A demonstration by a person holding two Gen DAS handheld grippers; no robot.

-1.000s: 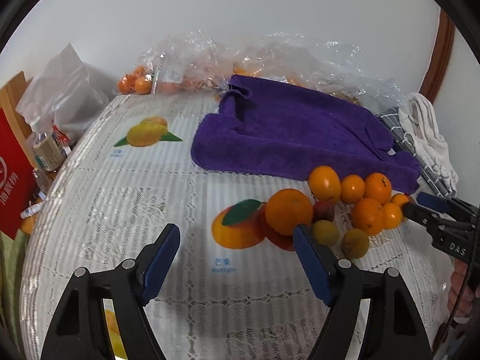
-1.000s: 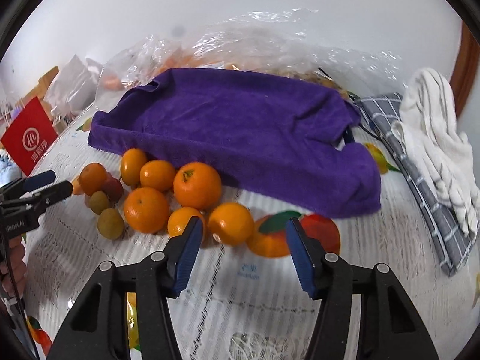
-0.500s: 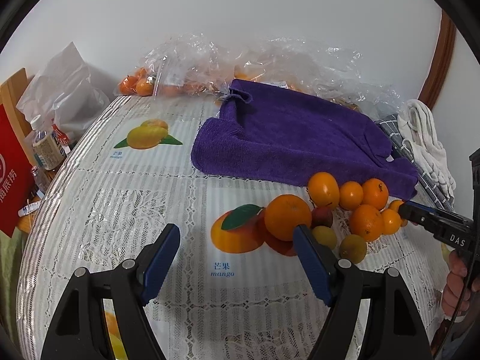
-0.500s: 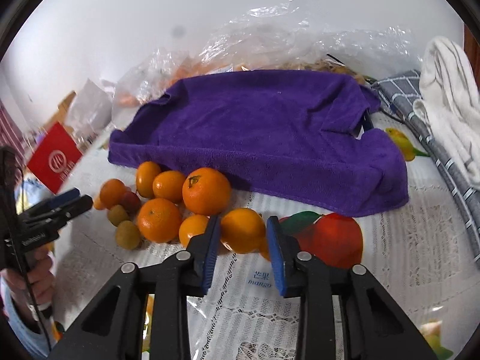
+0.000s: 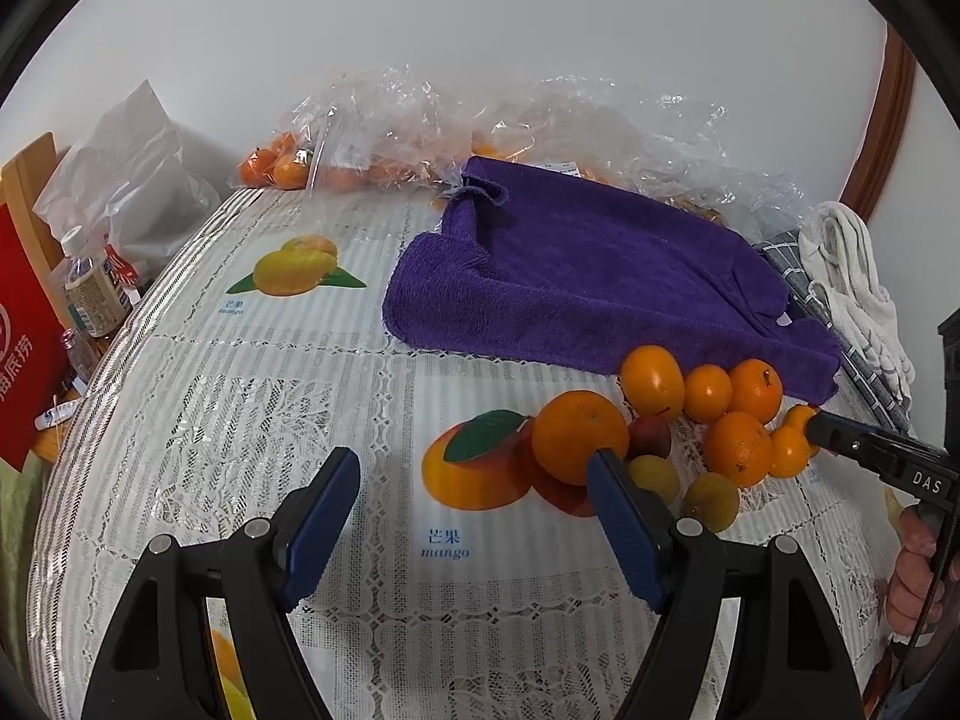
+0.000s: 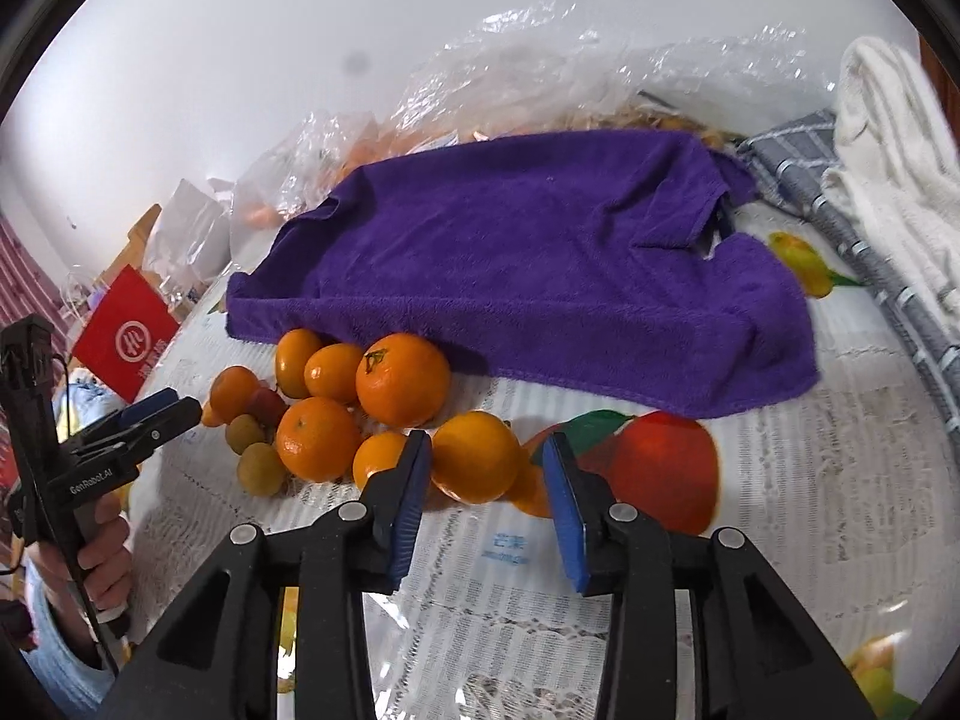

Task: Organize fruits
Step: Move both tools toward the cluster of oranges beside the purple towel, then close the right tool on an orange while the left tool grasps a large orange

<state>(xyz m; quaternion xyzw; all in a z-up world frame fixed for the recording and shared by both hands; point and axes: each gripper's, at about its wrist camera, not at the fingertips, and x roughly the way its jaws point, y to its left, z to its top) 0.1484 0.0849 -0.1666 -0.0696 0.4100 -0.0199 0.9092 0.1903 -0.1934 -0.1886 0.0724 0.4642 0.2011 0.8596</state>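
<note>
Left wrist view, left to right. Off the counter (image 5: pixel 240 420) edge, far left of the jaws: red packet (image 5: pixel 24 330), small bottle (image 5: pixel 90 294), white bag (image 5: pixel 132 180). Beyond the jaws: clear plastic bags (image 5: pixel 390 120) with oranges inside, then a purple towel (image 5: pixel 600 276). Far right: a white cloth (image 5: pixel 852 276).

Left gripper (image 5: pixel 474 468): jaws well apart, nothing between them, only the printed mango on the counter cover. A large orange (image 5: pixel 579 438) sits just past the right jaw's tip. The fruit pile (image 5: pixel 726 420) runs rightward from it, along the towel's near edge.

Change: the left view matches the earlier frames. The right view has tilted, and the pile sits closer to its jaws.

Right gripper (image 6: pixel 487 450): the jaws, pinched on the front orange (image 6: pixel 477 462) half a second ago, have just been opening. They now stand slightly apart with that orange between them. The left pad is at its skin and a gap shows at the right pad. The orange rests on the counter at the pile's right end. A smaller orange (image 6: pixel 381 462) crowds the left jaw from outside.
</note>
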